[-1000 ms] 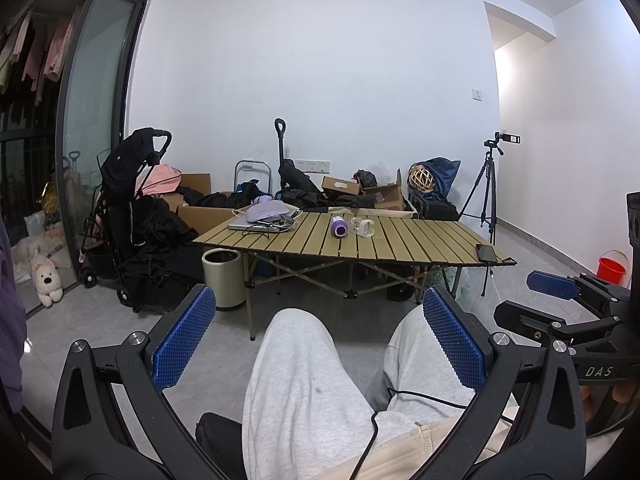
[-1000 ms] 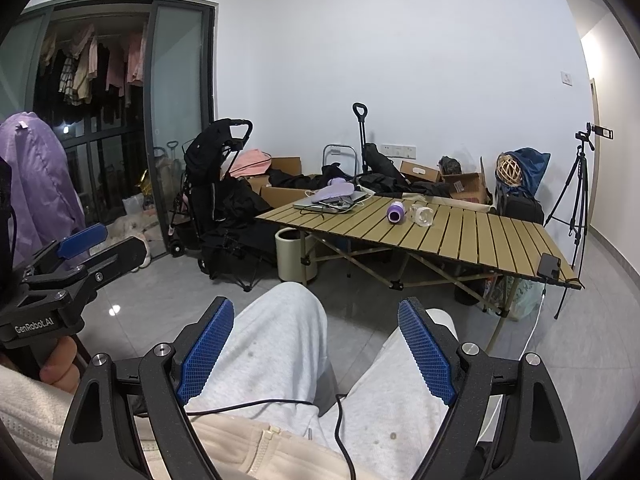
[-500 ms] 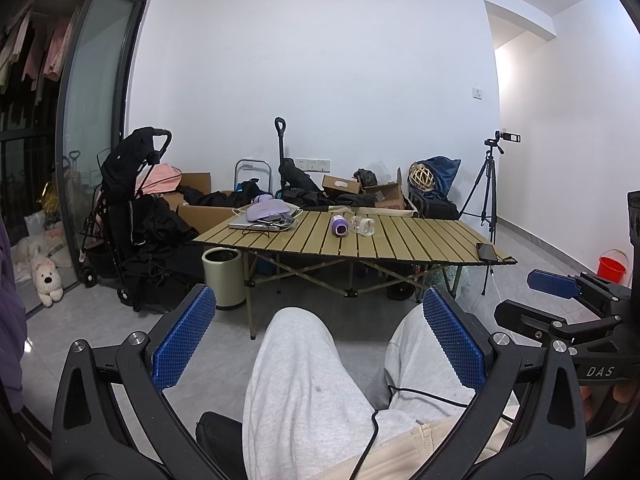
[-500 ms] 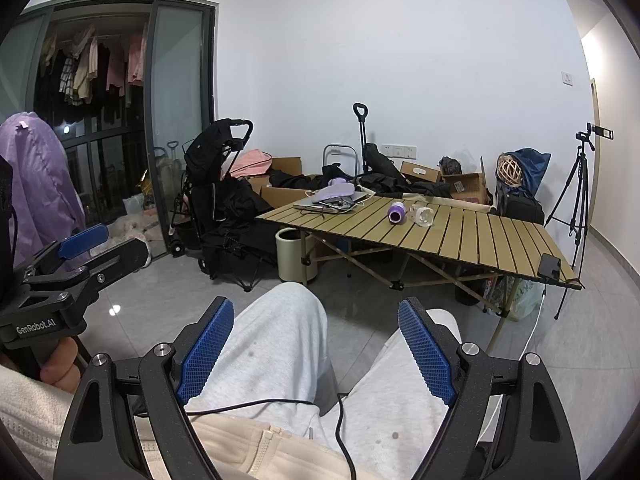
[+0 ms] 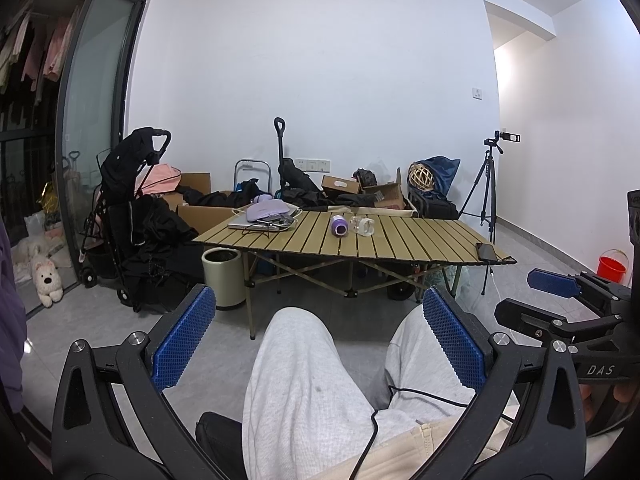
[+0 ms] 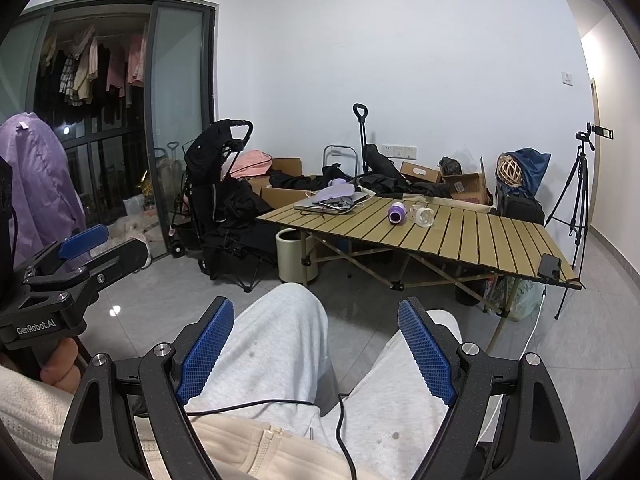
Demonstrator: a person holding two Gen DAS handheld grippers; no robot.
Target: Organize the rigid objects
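A slatted folding table [image 5: 400, 240] stands across the room; it also shows in the right wrist view [image 6: 460, 232]. On it lie a purple bottle [image 5: 339, 225] [image 6: 396, 213], a clear bottle [image 5: 362, 225] [image 6: 422, 215], a laptop with a lilac pouch on top [image 5: 264, 216] [image 6: 332, 198], and a black phone [image 5: 486, 251] [image 6: 550, 266] at the right edge. My left gripper [image 5: 318, 340] is open and empty above the person's knees. My right gripper [image 6: 316, 348] is open and empty, also over the lap, far from the table.
A black stroller [image 5: 128, 216] and a cream bin [image 5: 222, 276] stand left of the table. Boxes and bags line the back wall. A tripod [image 5: 486, 192] and a red bucket [image 5: 611, 266] are at the right. Grey tiled floor lies between me and the table.
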